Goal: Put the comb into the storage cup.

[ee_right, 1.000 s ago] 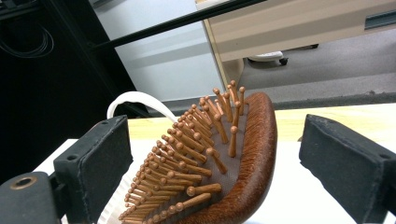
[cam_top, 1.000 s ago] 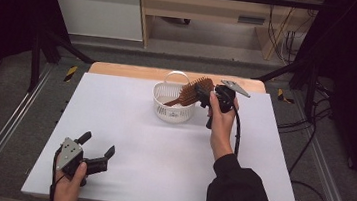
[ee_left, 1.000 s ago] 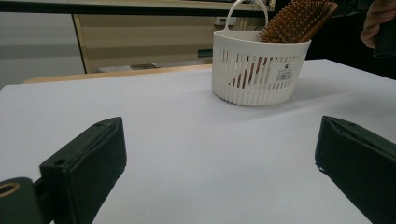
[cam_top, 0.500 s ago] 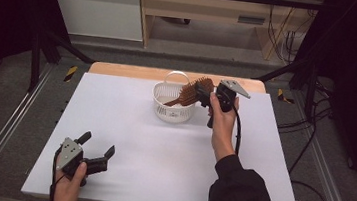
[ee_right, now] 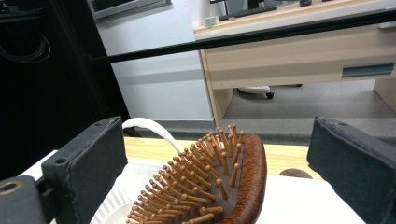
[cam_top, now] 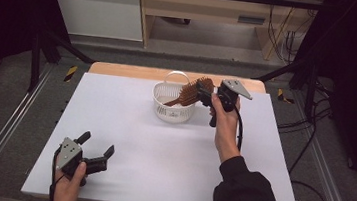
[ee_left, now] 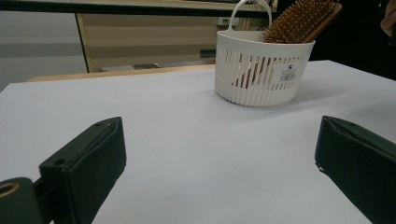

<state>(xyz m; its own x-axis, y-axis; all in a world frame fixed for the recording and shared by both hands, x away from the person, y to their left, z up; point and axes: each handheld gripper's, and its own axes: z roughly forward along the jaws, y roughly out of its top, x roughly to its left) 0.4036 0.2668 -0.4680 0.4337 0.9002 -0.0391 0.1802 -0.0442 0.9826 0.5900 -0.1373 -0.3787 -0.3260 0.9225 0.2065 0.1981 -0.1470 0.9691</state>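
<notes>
Holding our right gripper (cam_top: 201, 90) wide apart around the wooden paddle hairbrush (ee_right: 219, 186) in the white basket (cam_top: 173, 111), we are resting our left gripper (cam_top: 96, 150) open.

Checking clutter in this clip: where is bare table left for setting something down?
Bare white table runs between the basket and the left hand-held gripper, and along the left edge. It is crowded at the far middle, where the hairbrush and right hand-held gripper meet the basket.

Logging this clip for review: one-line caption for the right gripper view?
Open right gripper poised around the brown wooden paddle hairbrush propped in the white slotted plastic basket.
</notes>
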